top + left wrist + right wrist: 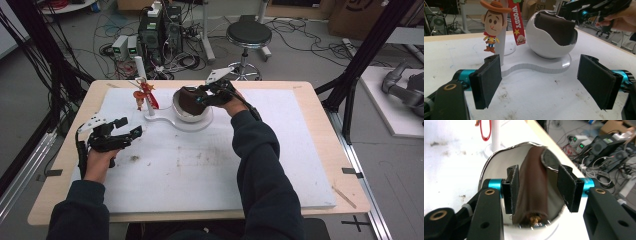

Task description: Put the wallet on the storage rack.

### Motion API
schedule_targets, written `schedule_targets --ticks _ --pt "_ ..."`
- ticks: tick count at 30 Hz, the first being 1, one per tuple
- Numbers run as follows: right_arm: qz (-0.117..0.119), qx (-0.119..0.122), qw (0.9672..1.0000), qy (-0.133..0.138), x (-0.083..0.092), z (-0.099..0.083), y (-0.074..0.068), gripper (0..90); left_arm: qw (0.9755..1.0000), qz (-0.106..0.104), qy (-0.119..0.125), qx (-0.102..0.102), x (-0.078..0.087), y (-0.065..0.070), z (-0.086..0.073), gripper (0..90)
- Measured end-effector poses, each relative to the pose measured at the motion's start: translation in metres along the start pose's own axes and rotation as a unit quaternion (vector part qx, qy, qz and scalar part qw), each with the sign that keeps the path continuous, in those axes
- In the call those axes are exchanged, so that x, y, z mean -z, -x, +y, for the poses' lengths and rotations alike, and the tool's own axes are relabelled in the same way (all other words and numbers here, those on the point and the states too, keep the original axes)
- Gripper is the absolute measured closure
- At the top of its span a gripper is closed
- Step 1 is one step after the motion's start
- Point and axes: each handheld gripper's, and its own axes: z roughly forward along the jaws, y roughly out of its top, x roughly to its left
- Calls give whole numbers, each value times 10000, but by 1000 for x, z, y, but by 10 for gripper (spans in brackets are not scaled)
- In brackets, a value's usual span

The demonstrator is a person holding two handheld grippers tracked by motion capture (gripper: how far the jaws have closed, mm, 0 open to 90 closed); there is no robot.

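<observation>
Brown wallet [532, 182] between right claw [539, 186] pads

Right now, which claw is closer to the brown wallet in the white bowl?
Right. The right claw straddles the brown wallet over the white bowl; the left claw hovers well away, near the table's left side.

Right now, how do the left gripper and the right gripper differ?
The left gripper hovers over the white mat, fingers wide apart and empty. The right gripper reaches into the white bowl, fingers narrower, around the brown wallet. Both have black fingers.
</observation>
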Motion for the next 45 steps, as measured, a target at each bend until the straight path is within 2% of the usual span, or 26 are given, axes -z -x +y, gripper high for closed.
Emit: schedule_targets --ticks 2,3,4,6,8,9,10,11,12,13,16,18,24,28,32,38,45 --pt "-61 -183 9998 78 12 -6 2 514 10000 -4 1 -5 0 0 0 194" --pt "-121 -188 9997 103 18 -10 3 502 10000 -7 16 0 0 0 0 194" --pt "-111 -317 9994 26 25 -15 3 485 10000 -8 29 6 0 0 0 194" --pt "-229 -325 9992 40 35 -24 6 455 10000 -14 59 -3 0 0 0 194" --pt "-270 -587 9979 61 52 -37 5 418 10000 -11 66 -1 0 0 0 194" --pt "-202 -837 9962 -105 59 -41 5 369 10000 -1 58 -23 0 0 0 193" --pt "-253 -964 9949 -138 65 -47 5 365 10000 5 73 -35 0 0 0 194" --pt "-304 -997 9945 -64 73 -55 3 362 10000 17 59 -61 0 0 0 194" --pt "-245 -1112 9932 -230 79 -59 2 341 9999 48 57 -93 0 1 0 193" --pt "-278 -1167 9924 -268 86 -65 1 325 9999 74 70 -121 -1 1 0 190" --pt "-442 -1250 9911 -112 109 -85 -7 326 9997 80 77 -230 -2 2 0 180" --pt "-523 -1377 9891 -11 122 -99 -13 312 9995 66 44 -308 -3 4 0 180" --pt "-803 -1651 9830 106 156 -138 -28 271 9996 47 18 -281 -6 9 0 180" --pt "-1021 -1827 9775 246 172 -160 -40 228 9998 117 32 -169 -6 7 0 180" --pt "-1230 -1852 9748 192 184 -174 -46 217 9996 163 52 -205 -4 7 1 180" --pt "-1475 -1898 9706 122 198 -183 -51 216 9995 153 21 -290 -3 6 1 183" --pt "-1637 -1993 9661 118 200 -185 -53 216 9994 134 13 -319 -2 7 1 184"
